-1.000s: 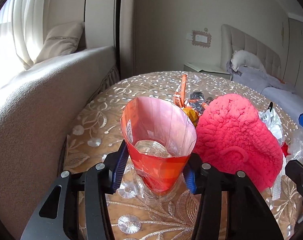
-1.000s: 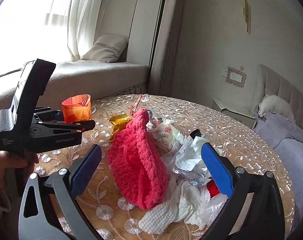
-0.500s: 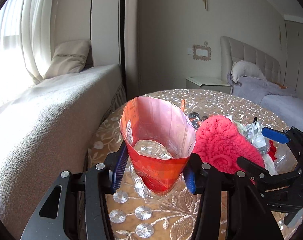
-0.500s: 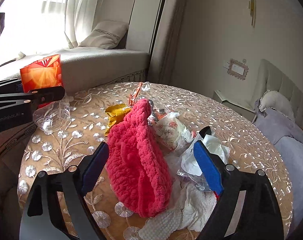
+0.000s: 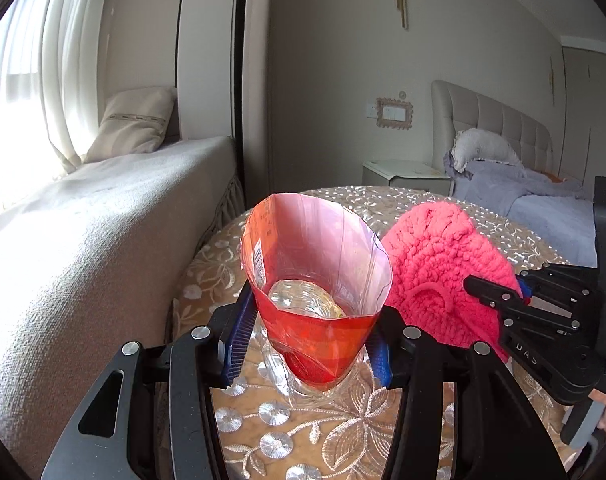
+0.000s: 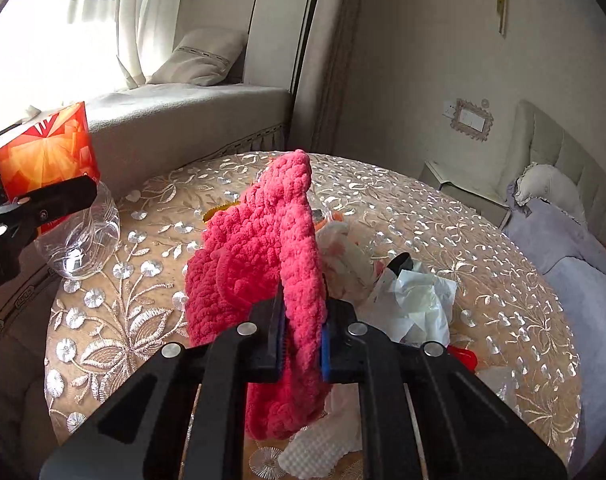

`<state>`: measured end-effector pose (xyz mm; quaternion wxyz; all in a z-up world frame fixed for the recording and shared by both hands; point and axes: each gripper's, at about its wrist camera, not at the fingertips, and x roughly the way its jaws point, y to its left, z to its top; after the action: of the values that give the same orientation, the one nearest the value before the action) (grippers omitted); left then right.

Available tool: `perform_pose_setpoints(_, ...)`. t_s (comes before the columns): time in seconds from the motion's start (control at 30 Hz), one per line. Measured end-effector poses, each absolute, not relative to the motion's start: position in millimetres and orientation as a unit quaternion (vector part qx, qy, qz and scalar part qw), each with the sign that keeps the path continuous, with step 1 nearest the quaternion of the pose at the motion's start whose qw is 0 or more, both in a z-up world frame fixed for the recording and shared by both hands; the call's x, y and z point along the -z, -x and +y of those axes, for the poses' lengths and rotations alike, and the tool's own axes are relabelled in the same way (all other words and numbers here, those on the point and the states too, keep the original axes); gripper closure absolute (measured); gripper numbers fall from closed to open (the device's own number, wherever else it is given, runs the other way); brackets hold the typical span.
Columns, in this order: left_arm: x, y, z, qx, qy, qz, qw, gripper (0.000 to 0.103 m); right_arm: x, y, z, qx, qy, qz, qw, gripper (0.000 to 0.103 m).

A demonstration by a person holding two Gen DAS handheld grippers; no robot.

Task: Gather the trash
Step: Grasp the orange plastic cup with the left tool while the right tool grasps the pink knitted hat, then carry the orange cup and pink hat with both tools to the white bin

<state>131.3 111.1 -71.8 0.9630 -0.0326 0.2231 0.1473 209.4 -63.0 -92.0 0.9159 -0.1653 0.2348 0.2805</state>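
Note:
A cut-off plastic bottle (image 5: 315, 280) with a red-orange label and an open top sits between the blue pads of my left gripper (image 5: 307, 336), which is shut on it. In the right wrist view the same bottle (image 6: 51, 160) hangs at the far left, its clear base just over the table's edge. My right gripper (image 6: 303, 340) is shut on the near edge of a pink knitted cloth (image 6: 259, 248), which stands up in a fold. From the left wrist view, the right gripper (image 5: 499, 292) bites the cloth (image 5: 439, 268) from the right.
Crumpled white wrappers (image 6: 415, 296), a white paper towel (image 6: 315, 448), a red scrap (image 6: 463, 356) and a yellow wrapper (image 6: 219, 210) lie around the cloth on the round table (image 6: 443, 216). A beige window seat (image 5: 83, 232) borders the left, and a bed (image 5: 543, 208) the right.
The right gripper's jaws have closed from wide open onto the pink cloth, pinching it into a fold. The left gripper has risen and drawn back with the bottle.

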Motion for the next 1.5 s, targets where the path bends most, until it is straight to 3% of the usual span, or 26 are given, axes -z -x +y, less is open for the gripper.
perform_pose_setpoints(0.2,57,-117,90,-0.131,0.024,0.206,0.97,0.054,50,-172,-100,-0.246,0.147,0.158,0.945,0.09)
perform_pose_setpoints(0.5,45,-104,20,-0.056,-0.002,0.191,0.98,0.054,35,-118,-175,-0.181,0.126,0.136,0.966,0.089)
perform_pose_setpoints(1.03,63,-82,-155,0.146,-0.049,0.195,0.969,0.054,55,-32,-327,-0.01,0.095,0.144,0.985,0.089)
perform_pose_setpoints(1.5,127,-71,-279,0.295,-0.051,0.219,0.928,0.054,109,24,-411,0.101,0.054,0.187,0.976,0.089)
